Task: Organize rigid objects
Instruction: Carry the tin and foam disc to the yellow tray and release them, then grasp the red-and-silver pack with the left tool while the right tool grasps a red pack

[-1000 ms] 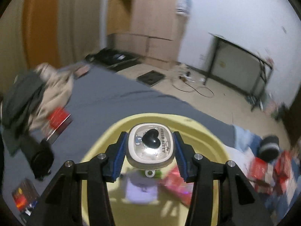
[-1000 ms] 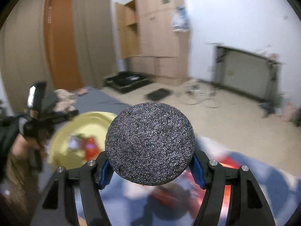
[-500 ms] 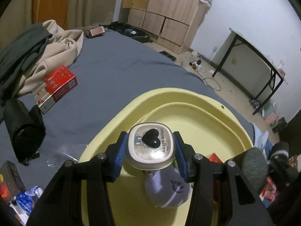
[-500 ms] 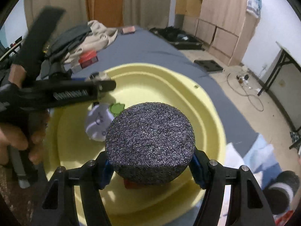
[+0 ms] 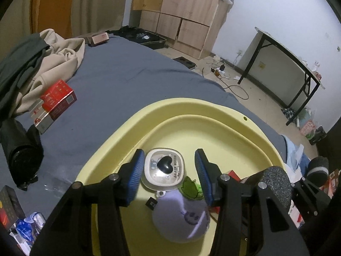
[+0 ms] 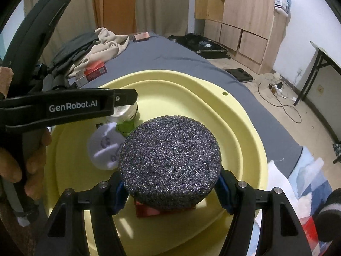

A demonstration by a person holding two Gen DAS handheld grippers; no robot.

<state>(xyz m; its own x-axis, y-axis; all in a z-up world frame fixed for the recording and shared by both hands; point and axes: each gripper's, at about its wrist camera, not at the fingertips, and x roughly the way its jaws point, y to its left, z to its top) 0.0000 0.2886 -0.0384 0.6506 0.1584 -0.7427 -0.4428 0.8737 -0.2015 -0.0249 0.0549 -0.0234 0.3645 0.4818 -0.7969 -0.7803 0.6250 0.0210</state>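
Note:
A yellow basin (image 5: 213,115) (image 6: 245,128) sits on a grey-blue bed. My left gripper (image 5: 169,170) is open over it. A small white Hello Kitty case (image 5: 164,170) with a black heart lies between the jaws, against the left pad, apart from the right one, over a lilac plush (image 5: 181,217) and a green charm (image 5: 189,188). My right gripper (image 6: 169,194) is shut on a black foam disc (image 6: 170,162), held above the basin over a red box (image 6: 147,211). The disc also shows in the left wrist view (image 5: 277,183).
On the bed lie a red box (image 5: 56,101), a black rolled bag (image 5: 20,155), beige and dark clothes (image 5: 42,53), and a pink box (image 5: 99,38). Packets (image 5: 23,228) lie at the bed's near-left. A folding table (image 5: 287,64) and wardrobe (image 5: 187,15) stand beyond.
My left gripper has opened and let go of the Hello Kitty case, which now rests in the basin. My right gripper has carried the foam disc lower over the basin.

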